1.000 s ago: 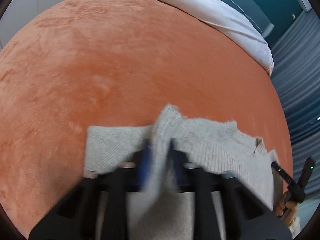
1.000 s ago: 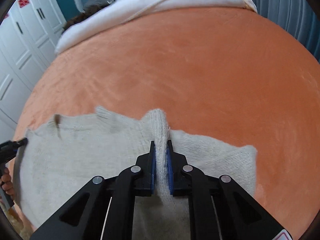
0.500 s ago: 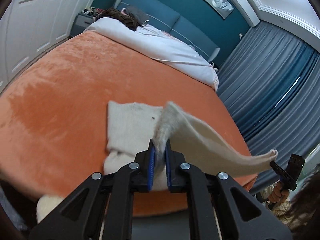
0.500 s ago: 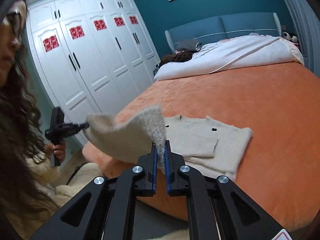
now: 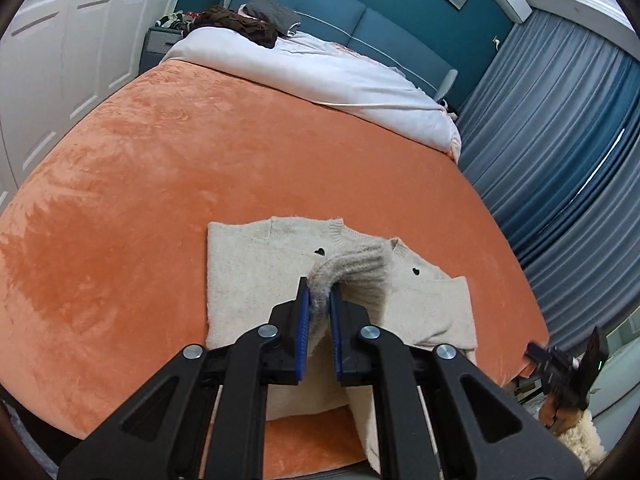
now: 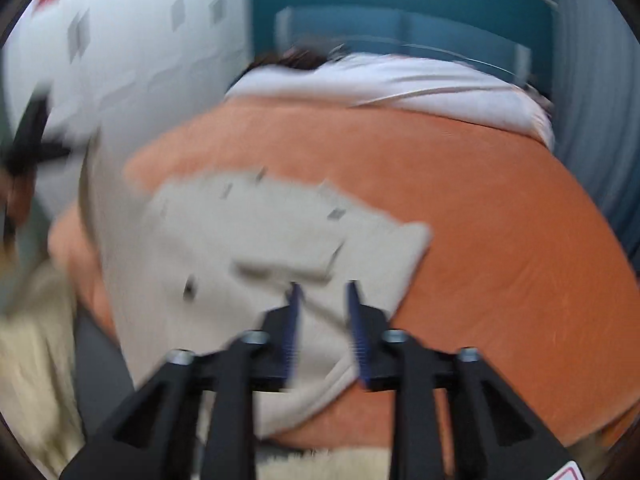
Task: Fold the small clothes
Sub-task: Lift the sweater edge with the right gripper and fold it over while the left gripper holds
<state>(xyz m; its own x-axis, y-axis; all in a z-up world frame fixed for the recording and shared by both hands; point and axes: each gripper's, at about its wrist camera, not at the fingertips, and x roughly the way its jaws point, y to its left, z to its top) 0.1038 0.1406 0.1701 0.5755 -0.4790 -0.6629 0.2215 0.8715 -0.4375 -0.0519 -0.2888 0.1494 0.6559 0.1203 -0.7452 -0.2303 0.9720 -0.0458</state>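
A small beige knit sweater (image 5: 256,272) with black heart marks lies on the orange bedspread (image 5: 160,168) near the bed's front edge. My left gripper (image 5: 320,292) is shut on the sweater's ribbed hem and holds that edge up over the body. In the blurred right wrist view the sweater (image 6: 248,232) lies ahead, partly folded, with one part hanging over the bed edge. My right gripper (image 6: 322,288) stands open above the cloth with nothing between its pads. The right gripper also shows in the left wrist view (image 5: 560,360), off the bed's right corner.
A white duvet (image 5: 312,68) and dark clothes lie at the head of the bed. White wardrobe doors (image 5: 60,60) stand on the left, blue curtains (image 5: 560,160) on the right. A cream fluffy rug (image 6: 32,360) lies on the floor by the bed.
Both grippers lifted the sweater's lower edge and carried it forward over the body. The right gripper has since opened and let go of the cloth; the left still holds it.
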